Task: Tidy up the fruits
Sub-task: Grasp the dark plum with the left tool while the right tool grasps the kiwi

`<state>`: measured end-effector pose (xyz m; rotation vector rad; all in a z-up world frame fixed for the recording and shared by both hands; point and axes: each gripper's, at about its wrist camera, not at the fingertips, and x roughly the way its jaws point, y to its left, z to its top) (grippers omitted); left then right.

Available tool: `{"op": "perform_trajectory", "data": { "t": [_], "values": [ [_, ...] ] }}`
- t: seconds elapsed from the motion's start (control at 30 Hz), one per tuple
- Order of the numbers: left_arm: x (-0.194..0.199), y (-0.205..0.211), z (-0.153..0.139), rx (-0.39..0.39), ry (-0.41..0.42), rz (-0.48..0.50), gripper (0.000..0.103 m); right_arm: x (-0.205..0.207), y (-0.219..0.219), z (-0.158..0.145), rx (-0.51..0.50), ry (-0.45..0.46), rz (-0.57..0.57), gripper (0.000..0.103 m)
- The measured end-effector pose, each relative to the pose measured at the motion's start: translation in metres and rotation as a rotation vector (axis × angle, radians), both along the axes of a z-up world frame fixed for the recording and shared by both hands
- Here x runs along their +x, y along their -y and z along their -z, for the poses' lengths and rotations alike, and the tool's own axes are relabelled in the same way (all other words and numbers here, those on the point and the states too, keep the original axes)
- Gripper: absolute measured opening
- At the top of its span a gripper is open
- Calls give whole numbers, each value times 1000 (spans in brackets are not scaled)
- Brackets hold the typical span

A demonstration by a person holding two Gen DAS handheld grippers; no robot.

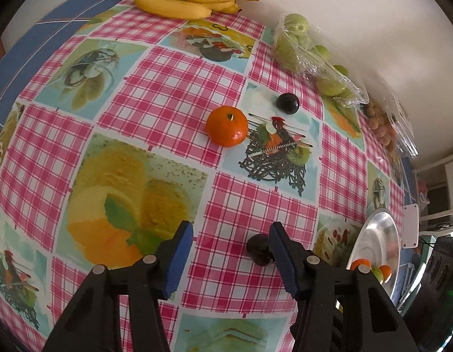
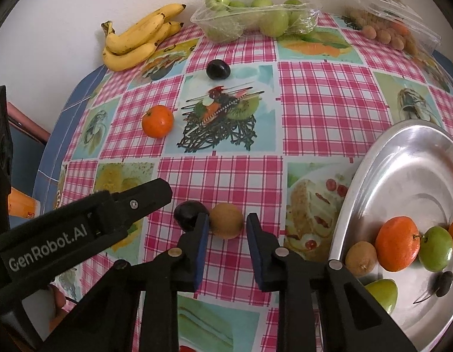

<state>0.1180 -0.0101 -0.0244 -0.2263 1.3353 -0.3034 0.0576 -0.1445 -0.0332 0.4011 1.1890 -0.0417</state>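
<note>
Checked tabletop (image 2: 314,102) with printed dessert squares runs back to a white wall. At the right edge of the right wrist view sits a steel plate (image 2: 408,170), already holding a kiwi, tangerines, green fruits and a dark plum, so the sorting looks roughly half done.

At lower centre of that view the right gripper (image 2: 227,218) is clenched on a loose kiwi (image 2: 226,224), which still rests on the cloth just left of the plate. Touching the kiwi's left side is the near plum (image 2: 188,215). The left gripper (image 1: 230,231) stands released around that plum: in the left wrist view the fruit lies against the right-hand finger while the other finger is well clear.

Left to move, as I judge it: these two fruits, then the tangerine (image 2: 157,121) at centre left and the far plum (image 2: 217,69) above it. Bananas (image 2: 138,41), boxed green fruit (image 2: 255,17) and small brown fruit (image 2: 381,33) line the wall at top; whether they belong on the plate cannot be told.
</note>
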Motion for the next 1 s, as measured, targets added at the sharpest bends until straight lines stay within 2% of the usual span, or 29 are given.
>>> {"op": "perform_trajectory", "data": {
  "t": [0.13,0.4,0.53,0.8,1.0],
  "values": [
    [0,0,0,1,1,5,58,0,1,0,8,3,1,25],
    [0,10,3,-4,-13,37,50,-4,7,-5,22,10,7,25],
    [-2,17,5,-1,-15,60,40,-7,12,-5,27,1,22,25],
    [-4,28,11,-20,-35,82,36,-12,17,-10,29,10,30,25],
    [-6,31,9,-11,-19,95,26,-13,20,-10,26,6,34,25]
  ]
}}
